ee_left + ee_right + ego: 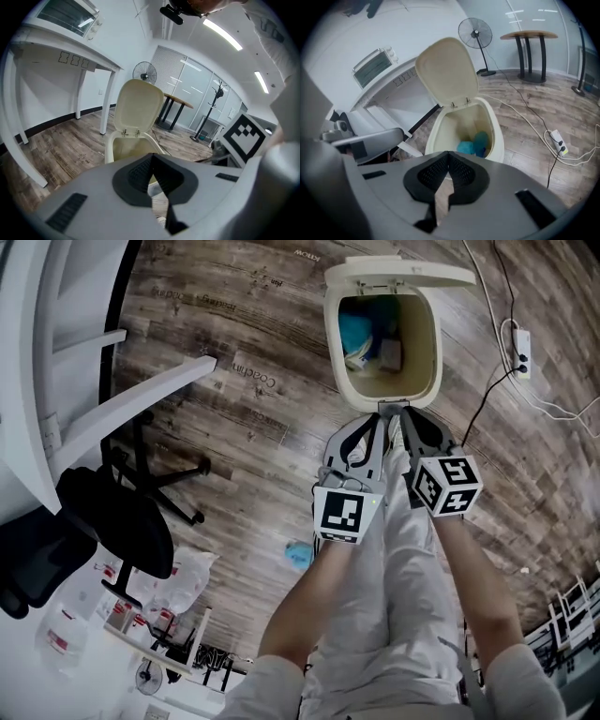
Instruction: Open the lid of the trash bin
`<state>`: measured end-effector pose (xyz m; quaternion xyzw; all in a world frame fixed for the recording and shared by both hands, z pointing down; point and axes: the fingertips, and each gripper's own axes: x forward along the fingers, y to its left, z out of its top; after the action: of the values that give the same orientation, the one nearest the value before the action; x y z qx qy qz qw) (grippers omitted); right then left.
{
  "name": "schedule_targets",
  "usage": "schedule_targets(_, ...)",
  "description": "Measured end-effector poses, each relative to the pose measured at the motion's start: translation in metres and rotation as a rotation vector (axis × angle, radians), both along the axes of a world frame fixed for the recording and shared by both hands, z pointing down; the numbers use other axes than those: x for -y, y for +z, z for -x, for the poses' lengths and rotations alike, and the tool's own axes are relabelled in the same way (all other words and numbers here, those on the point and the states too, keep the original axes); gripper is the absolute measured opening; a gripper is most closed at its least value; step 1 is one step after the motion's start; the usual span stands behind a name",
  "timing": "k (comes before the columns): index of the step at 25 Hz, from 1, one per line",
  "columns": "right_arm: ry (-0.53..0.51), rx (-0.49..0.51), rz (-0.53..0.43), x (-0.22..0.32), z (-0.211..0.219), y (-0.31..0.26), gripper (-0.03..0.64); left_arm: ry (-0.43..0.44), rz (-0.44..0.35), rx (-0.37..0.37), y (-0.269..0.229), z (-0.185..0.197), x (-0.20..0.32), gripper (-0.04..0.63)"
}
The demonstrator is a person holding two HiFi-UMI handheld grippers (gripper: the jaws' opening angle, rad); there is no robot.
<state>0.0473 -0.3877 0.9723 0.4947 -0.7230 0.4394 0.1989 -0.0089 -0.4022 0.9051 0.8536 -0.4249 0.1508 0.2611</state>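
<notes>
The brown wooden plank floor (234, 381) holds a cream plastic trash bin (429, 343), its lid (398, 273) standing up. A white table (56, 352) and black office chair (112, 521) stand nearby. The left gripper (379, 418) and right gripper (406, 416) hang just beside the bin's front rim, both pinched closed on nothing.

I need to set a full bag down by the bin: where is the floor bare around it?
Barest: the wood-plank floor left of the cream plastic trash bin, up to the white table's slanted leg. Right of the bin, a black cable and a white power strip cross the floor. Lower left is crowded with a black office chair and plastic bags.
</notes>
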Motion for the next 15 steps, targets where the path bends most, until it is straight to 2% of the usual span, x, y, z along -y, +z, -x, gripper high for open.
schedule_targets(5,0.1,-0.024,-0.159,0.015,-0.043,-0.114,0.017,-0.025,-0.073,-0.018,-0.082,0.014,0.017,0.0)
schedule_targets(9,0.152,-0.064,-0.311,0.022,-0.079,-0.237,0.015,-0.052,-0.181,-0.056,-0.189,0.025,0.033,0.001)
schedule_targets(15,0.219,-0.111,-0.477,-0.007,-0.119,-0.406,0.016,-0.051,-0.321,-0.092,-0.347,0.047,0.021,0.0)
